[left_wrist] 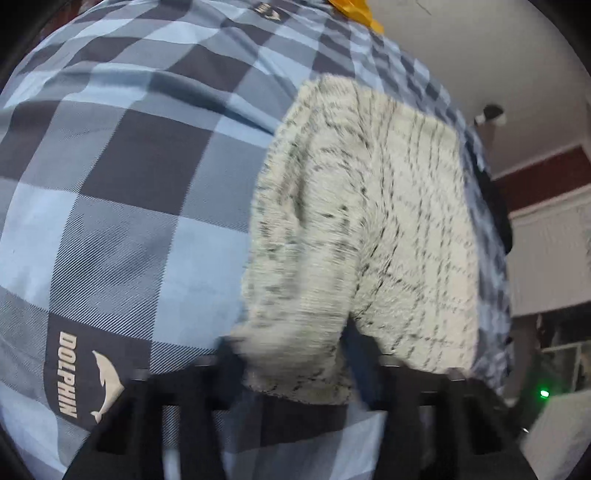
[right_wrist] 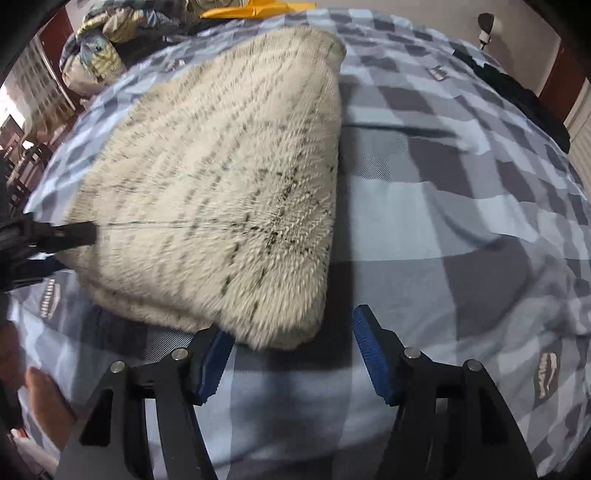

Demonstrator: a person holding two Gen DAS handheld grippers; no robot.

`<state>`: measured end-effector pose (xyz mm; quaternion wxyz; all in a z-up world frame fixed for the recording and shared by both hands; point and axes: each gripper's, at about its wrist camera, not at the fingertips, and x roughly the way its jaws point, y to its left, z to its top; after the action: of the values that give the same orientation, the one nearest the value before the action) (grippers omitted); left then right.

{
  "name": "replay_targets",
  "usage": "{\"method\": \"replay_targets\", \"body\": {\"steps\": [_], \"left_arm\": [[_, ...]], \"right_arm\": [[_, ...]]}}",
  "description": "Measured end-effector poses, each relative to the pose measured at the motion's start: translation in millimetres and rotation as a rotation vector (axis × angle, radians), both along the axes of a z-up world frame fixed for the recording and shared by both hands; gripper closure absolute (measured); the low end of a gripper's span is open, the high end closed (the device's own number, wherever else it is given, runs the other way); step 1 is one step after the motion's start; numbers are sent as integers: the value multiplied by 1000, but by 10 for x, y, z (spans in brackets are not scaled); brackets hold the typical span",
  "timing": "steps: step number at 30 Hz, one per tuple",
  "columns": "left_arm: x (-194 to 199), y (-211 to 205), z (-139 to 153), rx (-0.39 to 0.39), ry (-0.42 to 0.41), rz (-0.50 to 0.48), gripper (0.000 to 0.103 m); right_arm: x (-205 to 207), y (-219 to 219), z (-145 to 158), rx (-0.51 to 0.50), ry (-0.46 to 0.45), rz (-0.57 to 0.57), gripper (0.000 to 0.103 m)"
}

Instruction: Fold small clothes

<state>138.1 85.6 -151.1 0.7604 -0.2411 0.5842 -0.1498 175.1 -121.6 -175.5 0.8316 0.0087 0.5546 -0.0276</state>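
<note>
A cream fuzzy knit garment (right_wrist: 221, 184) with dark flecked lines lies folded on the blue-grey checked bedsheet (right_wrist: 461, 229). My right gripper (right_wrist: 291, 332) is open, its blue-padded fingers (right_wrist: 369, 347) spread just in front of the garment's near corner, not holding it. My left gripper (right_wrist: 70, 234) shows at the left of the right wrist view, at the garment's left edge. In the left wrist view the garment (left_wrist: 369, 236) fills the centre and its near edge sits between the left gripper's (left_wrist: 295, 369) fingers, which look closed on it, blurred.
A pile of other clothes (right_wrist: 96, 51) lies at the bed's far left. A yellow item (right_wrist: 258, 9) sits at the far edge. A dark garment (right_wrist: 517, 92) lies at the far right. A bare foot (right_wrist: 44, 398) shows at lower left.
</note>
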Motion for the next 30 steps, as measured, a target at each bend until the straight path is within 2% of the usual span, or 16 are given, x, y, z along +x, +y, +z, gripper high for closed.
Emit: {"method": "replay_targets", "body": {"steps": [1, 2, 4, 6, 9, 12, 14, 15, 16, 17, 18, 19, 23, 25, 28, 30], "left_arm": [[-14, 23, 5, -25, 1, 6, 75], [-35, 30, 19, -38, -2, 7, 77], [-84, 10, 72, -51, -8, -7, 81], [-137, 31, 116, -72, -2, 10, 81], [-184, 123, 27, -140, 59, 61, 81], [-150, 125, -88, -160, 119, 74, 81], [-169, 160, -79, -153, 134, 96, 77], [-186, 156, -28, -110, 132, 93, 70], [-201, 156, 17, -71, 136, 90, 53], [-208, 152, 75, -29, 135, 88, 37], [-222, 177, 170, -12, 104, 101, 9], [-205, 186, 268, -27, 57, 121, 0], [-118, 107, 641, -42, -106, 121, 0], [-34, -44, 701, 9, -160, 91, 0], [90, -230, 591, 25, -159, 48, 0], [156, -365, 506, 27, -154, 21, 0]], "right_arm": [[43, -21, -27, 11, 3, 2, 54], [70, -59, -35, 48, -7, 2, 76], [101, -215, -35, 169, -3, -24, 80], [37, -334, -13, 224, 2, -59, 88], [-46, -577, 26, 311, 8, -152, 91], [-113, -752, -61, 402, 64, -225, 91], [-128, -766, -97, 398, 96, -238, 91], [-121, -744, -72, 379, 101, -229, 91], [-150, -709, -9, 357, 103, -221, 91], [-201, -691, 73, 326, 108, -224, 87], [-256, -701, 147, 304, 110, -239, 83], [-308, -735, 241, 287, 95, -260, 81], [-254, -978, 572, 355, -26, -291, 38], [-5, -1120, 680, 418, -58, -298, 37], [759, -1130, 699, 441, -49, -256, 37], [1017, -1105, 673, 457, -45, -222, 37]]}}
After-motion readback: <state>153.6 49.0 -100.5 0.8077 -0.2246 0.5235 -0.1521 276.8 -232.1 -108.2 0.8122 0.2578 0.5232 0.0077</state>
